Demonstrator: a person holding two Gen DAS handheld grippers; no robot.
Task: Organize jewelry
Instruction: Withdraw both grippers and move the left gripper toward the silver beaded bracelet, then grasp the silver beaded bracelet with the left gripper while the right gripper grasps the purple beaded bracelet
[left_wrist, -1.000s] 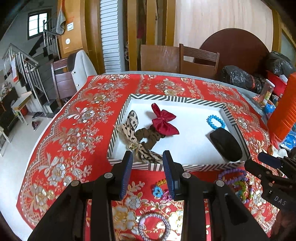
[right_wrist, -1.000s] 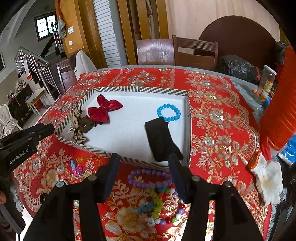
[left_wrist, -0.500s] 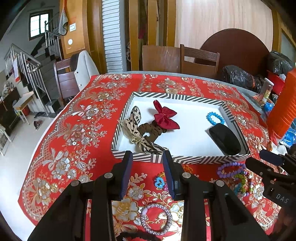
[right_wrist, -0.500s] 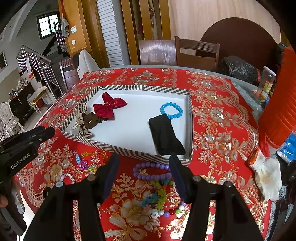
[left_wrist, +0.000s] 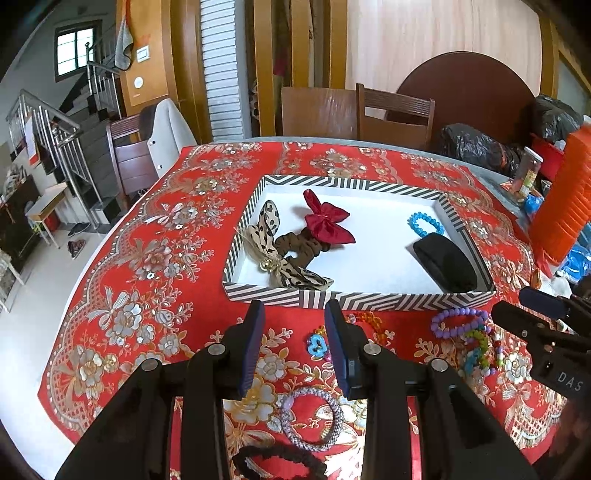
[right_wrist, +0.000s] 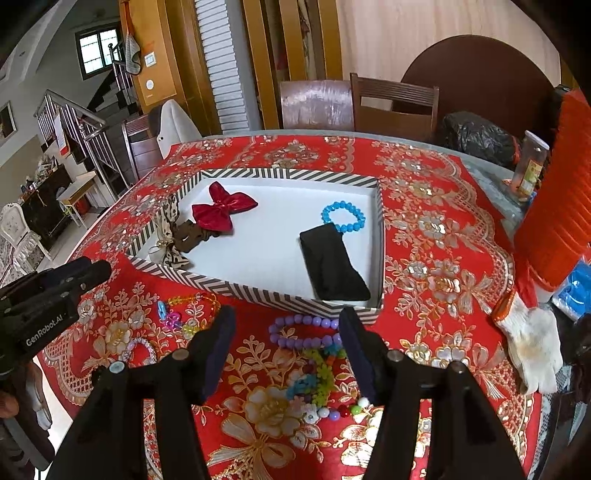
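Both grippers have drawn back from the striped box (left_wrist: 373, 300) over the last second, so more of the red floral cloth on the worktop (left_wrist: 122, 266) shows before them. From the left wrist, the left gripper (left_wrist: 294, 345) hangs above the cloth with its jaws spread and nothing between them; a silver beaded bracelet (left_wrist: 312, 419) lies just below its fingertips and a black scrunchie (left_wrist: 277, 459) nearer still, under its body. Straight ahead of it, inside the box, lie a leopard-print bow (left_wrist: 275, 245), a brown scrunchie (left_wrist: 299, 245) and a red bow (left_wrist: 327, 221), all touching one another; ahead and to the right are a blue bead bracelet (left_wrist: 424, 223) and a black headband (left_wrist: 445, 264). From the right wrist, the right gripper (right_wrist: 286, 345) is also spread wide and empty, above a purple bead bracelet (right_wrist: 304, 330) that lies on the cloth just outside the near wall of the box, touching a heap of mixed coloured beads (right_wrist: 317, 376) between its fingers. To that gripper's left lies a small cluster of coloured charms (right_wrist: 173, 314); to its right, a white work glove (right_wrist: 532, 341).
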